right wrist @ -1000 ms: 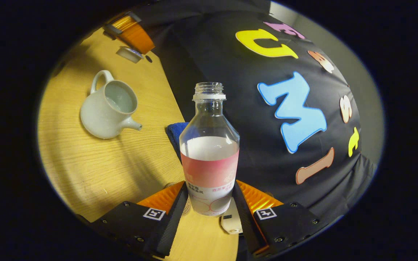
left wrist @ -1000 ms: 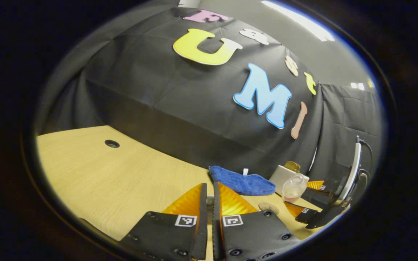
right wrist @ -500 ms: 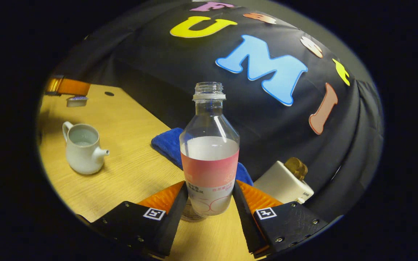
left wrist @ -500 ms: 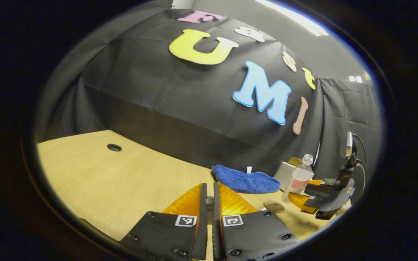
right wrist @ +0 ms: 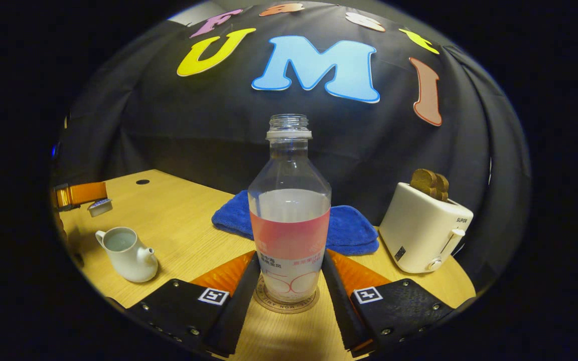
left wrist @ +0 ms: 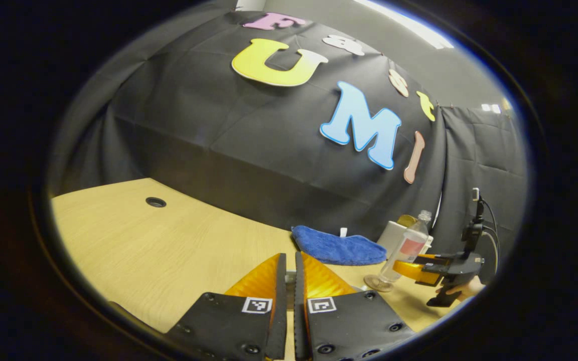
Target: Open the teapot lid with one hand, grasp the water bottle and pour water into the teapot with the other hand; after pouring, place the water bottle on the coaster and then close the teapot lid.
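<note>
Black cloth is hung as the booth's wall behind a light wooden table [right wrist: 188, 235], whose top is pierced by a small round hole [left wrist: 155, 202] near the back edge. On the table, toward the wall, a blue towel [right wrist: 349, 228] is laid flat, and a white toaster [right wrist: 422, 230] with brown bread in its slots is stood just to the right of it in the right gripper view.

The water bottle [right wrist: 289, 210], uncapped and about half filled, is held upright between the fingers of the right gripper [right wrist: 289, 291], both of which are pressed against its lower sides. Its base is seen over the round coaster [right wrist: 269, 303]; whether it is touching the coaster cannot be told from the right gripper view. In the left gripper view the same bottle [left wrist: 405, 250] is seen tilted by the lens, with its foot at the coaster [left wrist: 378, 283].

The white teapot [right wrist: 129, 254] is stood well to the left of the bottle, uncovered, with water visible inside and its spout turned toward the bottle.

The left gripper [left wrist: 289, 286] is held low over the table with its fingers brought almost together around a thin gap, and what is clamped there cannot be made out in its own view. In the right gripper view a small white lid [right wrist: 100, 206] is seen at the tip of that gripper [right wrist: 81, 194], beyond the teapot.
</note>
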A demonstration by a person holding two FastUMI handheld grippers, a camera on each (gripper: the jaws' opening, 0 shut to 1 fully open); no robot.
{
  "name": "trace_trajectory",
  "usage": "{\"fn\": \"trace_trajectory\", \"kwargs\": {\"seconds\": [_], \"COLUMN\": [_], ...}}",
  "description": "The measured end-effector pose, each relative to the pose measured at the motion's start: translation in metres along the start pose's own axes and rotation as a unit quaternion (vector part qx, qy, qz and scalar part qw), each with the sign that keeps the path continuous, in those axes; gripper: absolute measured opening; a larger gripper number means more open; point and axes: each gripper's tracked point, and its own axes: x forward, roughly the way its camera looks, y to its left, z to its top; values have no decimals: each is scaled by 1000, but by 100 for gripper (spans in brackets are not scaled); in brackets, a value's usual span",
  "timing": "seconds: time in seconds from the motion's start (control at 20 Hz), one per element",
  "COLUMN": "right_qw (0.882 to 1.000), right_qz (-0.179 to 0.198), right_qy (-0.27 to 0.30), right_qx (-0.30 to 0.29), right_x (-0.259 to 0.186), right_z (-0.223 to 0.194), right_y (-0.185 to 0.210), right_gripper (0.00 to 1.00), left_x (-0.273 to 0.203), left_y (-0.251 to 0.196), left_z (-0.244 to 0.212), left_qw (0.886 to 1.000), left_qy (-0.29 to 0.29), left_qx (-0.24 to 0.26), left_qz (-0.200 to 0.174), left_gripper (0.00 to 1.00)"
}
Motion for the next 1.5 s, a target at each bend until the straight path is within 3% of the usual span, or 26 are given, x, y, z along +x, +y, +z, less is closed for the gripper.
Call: {"fn": "trace_trajectory", "kwargs": {"seconds": [0.8,0.95,1.05,1.5], "right_qw": [998,999,999,996], "right_qz": [-8,-17,-22,-58], "right_qy": [28,21,14,-30], "right_qx": [53,44,35,65], "right_x": [6,4,1,-54], "right_z": [-14,-8,-4,1], "right_y": [1,-1,-1,-12], "right_gripper": [78,93,93,96], "left_x": [-1,-1,0,-1], "left_y": [-1,-1,-1,-26], "left_z": [4,3,2,9], "left_qw": [1000,1000,1000,999], "left_qy": [0,-1,0,-8], "left_qx": [8,8,7,16], "left_qz": [-1,0,-1,-31], "left_gripper": [11,11,12,13]}}
